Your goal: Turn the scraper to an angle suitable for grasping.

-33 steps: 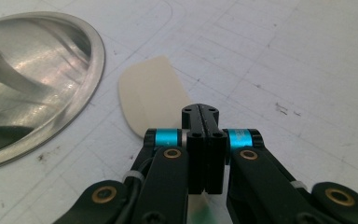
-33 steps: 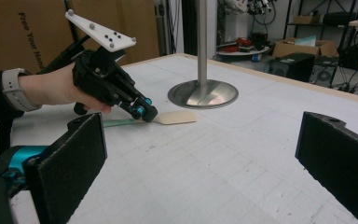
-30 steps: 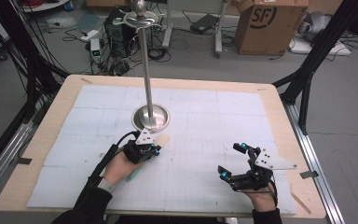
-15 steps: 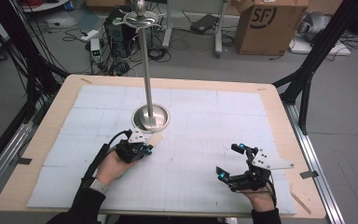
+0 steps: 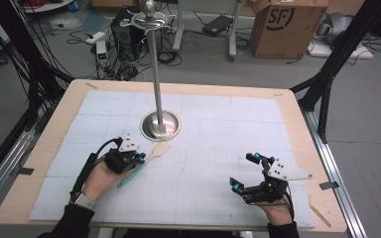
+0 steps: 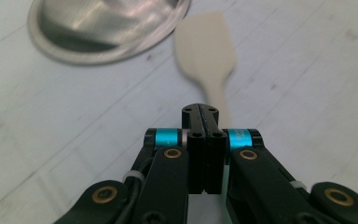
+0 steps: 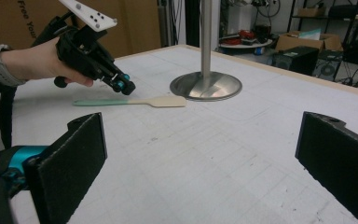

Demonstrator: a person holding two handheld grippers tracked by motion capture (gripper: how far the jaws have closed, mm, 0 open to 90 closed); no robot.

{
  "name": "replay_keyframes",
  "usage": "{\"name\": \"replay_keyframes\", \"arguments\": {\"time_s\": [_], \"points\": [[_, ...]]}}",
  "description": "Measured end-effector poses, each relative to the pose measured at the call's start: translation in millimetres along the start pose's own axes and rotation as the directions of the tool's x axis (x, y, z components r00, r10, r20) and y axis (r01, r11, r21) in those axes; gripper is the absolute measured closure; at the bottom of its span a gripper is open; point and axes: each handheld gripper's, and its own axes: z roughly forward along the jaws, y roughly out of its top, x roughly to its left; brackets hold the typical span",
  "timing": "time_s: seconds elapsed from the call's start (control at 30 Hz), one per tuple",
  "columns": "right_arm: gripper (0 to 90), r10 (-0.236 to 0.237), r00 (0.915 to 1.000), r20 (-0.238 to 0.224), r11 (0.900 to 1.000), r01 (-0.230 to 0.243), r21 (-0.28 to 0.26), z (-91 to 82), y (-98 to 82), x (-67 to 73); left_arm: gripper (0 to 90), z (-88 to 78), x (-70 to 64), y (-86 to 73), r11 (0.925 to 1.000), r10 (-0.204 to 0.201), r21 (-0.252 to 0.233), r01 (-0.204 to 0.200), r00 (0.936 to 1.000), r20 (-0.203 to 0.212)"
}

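A spatula (image 5: pixel 151 156) with a cream head and a teal handle lies flat on the white mat, its head pointing at the base of the metal stand (image 5: pixel 160 124). My left gripper (image 5: pixel 140 157) hovers just above the spatula's (image 7: pixel 140 101) neck, jaws shut with nothing between them. In the left gripper view the closed jaws (image 6: pixel 200 109) point along the spatula's head (image 6: pixel 209 51), with the stand's base (image 6: pixel 102 28) beyond. My right gripper (image 5: pixel 242 171) rests near the front right of the mat, wide open and empty (image 7: pixel 200 154).
The stand's pole (image 7: pixel 206 85) rises tall from its round base at the mat's middle. The wooden table (image 5: pixel 297 119) edges the mat on all sides. Cables, a cardboard box (image 5: pixel 283 25) and black frame legs stand on the floor beyond.
My left gripper has moved left, away from the stand's base, still shut; the spatula's head now shows past its tips. The right gripper has stayed where it was.
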Motion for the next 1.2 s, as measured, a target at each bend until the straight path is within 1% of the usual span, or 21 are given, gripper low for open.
{"name": "replay_keyframes", "arguments": {"time_s": [0.03, 0.17, 0.27, 0.33, 0.4, 0.5, 0.53, 0.6, 0.63, 0.67, 0.7, 0.73, 0.87, 0.93, 0.97, 1.0, 1.03, 1.07, 1.13, 1.17, 1.2], "points": [[0.8, -0.004, 1.0, 0.004, 1.0, 0.004, -0.001, 0.3, 0.0, -0.4, 90.0, -1.0, 1.5, -4.9, 0.9999, -0.005, 0.01, 0.005, 1.0, -0.001], [0.8, -0.001, 1.0, 0.004, 1.0, 0.001, 0.005, 1.4, -0.2, 0.1, 90.0, -8.3, 1.7, -15.6, 0.9999, -0.009, -0.01, 0.009, 0.9998, 0.016], [0.8, -0.007, 1.0, 0.003, 1.0, 0.007, 0.004, 2.2, -0.1, -0.1, 90.0, -13.9, -5.0, -22.3, 0.9998, 0.008, -0.021, -0.007, 0.9993, 0.037], [0.9, -0.007, 1.0, 0.003, 1.0, 0.007, 0.01, 2.6, -0.2, 0.1, 90.0, -15.0, -13.7, -26.3, 0.9984, 0.02, -0.055, -0.016, 0.9964, 0.083], [0.8, -0.009, 0.9999, 0.008, 1.0, 0.009, 0.011, 2.9, -0.2, -0.2, 90.0, -14.9, -16.5, -26.7, 0.9977, 0.034, -0.062, -0.029, 0.9949, 0.095], [0.9, -0.017, 0.9998, 0.014, 1.0, 0.017, 0.005, 3.6, 0.3, -0.8, 90.0, -13.3, -26.5, -23.8, 0.9974, 0.04, -0.065, -0.032, 0.9921, 0.119], [0.9, -0.015, 0.9998, 0.012, 1.0, 0.015, 0.006, 3.6, 0.4, -0.9, 90.0, -9.8, -36.8, -20.4, 0.9961, 0.056, -0.076, -0.046, 0.9893, 0.135], [0.9, -0.016, 0.9998, 0.011, 1.0, 0.016, 0.006, 4.2, 0.5, -1.9, 89.9, -8.0, -41.8, -17.7, 0.9956, 0.066, -0.076, -0.056, 0.9875, 0.143], [0.9, -0.009, 0.9999, 0.008, 1.0, 0.009, 0.01, 4.2, 0.4, -1.9, 89.9, -2.1, -52.6, -12.1, 0.9937, 0.083, -0.089, -0.069, 0.9822, 0.168], [0.8, -0.009, 0.9999, 0.011, 1.0, 0.009, 0.014, 4.4, 0.3, -2.4, 89.9, -2.1, -52.6, -12.1, 0.9937, 0.083, -0.089, -0.069, 0.9822, 0.168], [0.9, -0.014, 0.9998, 0.011, 1.0, 0.014, 0.01, 5.1, 0.2, -3.3, 89.9, 4.7, -63.1, -6.6, 0.9907, 0.103, -0.106, -0.085, 0.9773, 0.185], [0.8, -0.008, 0.9999, 0.011, 1.0, 0.008, 0.012, 5.1, 0.2, -3.2, 89.9, 7.4, -67.1, -3.8, 0.9898, 0.11, -0.111, -0.09, 0.976, 0.188], [0.9, -0.008, 0.9999, 0.006, 1.0, 0.008, 0.01, 5.8, 0.4, -3.5, 89.9, 13.2, -72.7, 4.4, 0.9882, 0.12, -0.117, -0.098, 0.9717, 0.203], [0.9, -0.01, 0.9999, 0.006, 1.0, 0.01, 0.009, 6.1, 0.6, -3.1, 89.8, 12.7, -71.5, 6.6, 0.9884, 0.105, -0.129, -0.08, 0.973, 0.205], [0.8, -0.009, 0.9999, 0.006, 1.0, 0.009, 0.007, 6.4, 0.8, -2.4, 89.8, 9.2, -63.6, 12.0, 0.9799, 0.074, -0.198, -0.026, 0.9681, 0.239], [0.9, -0.012, 0.9999, 0.012, 1.0, 0.012, 0.003, 6.7, 1.0, -2.4, 89.8, 7.8, -59.3, 15.1, 0.9744, 0.061, -0.225, -0.007, 0.9706, 0.233], [0.9, -0.007, 0.9999, 0.011, 1.0, 0.007, 0.003, 6.7, 1.4, -1.8, 89.7, 7.8, -56.4, 19.1, 0.9753, 0.053, -0.221, -0.005, 0.976, 0.211], [0.9, -0.01, 0.9999, 0.008, 1.0, 0.01, -0.001, 6.7, 2.0, -1.5, 89.7, 7.8, -56.4, 19.1, 0.9753, 0.053, -0.221, -0.005, 0.976, 0.211], [0.9, -0.011, 0.9999, 0.003, 1.0, 0.011, -0.006, 6.8, 2.9, -0.5, 89.8, 15.0, -53.5, 30.4, 0.9821, 0.074, -0.184, -0.04, 0.981, 0.18], [0.9, -0.015, 0.9999, 0.001, 1.0, 0.015, -0.006, 6.9, 3.2, -0.2, 89.8, 15.0, -53.5, 30.4, 0.9821, 0.074, -0.184, -0.04, 0.981, 0.18], [0.9, -0.015, 0.9999, 0.001, 1.0, 0.015, -0.006, 6.9, 3.2, 0.1, 89.8, 18.9, -54.2, 34.2, 0.9833, 0.089, -0.172, -0.06, 0.9816, 0.169]]}}
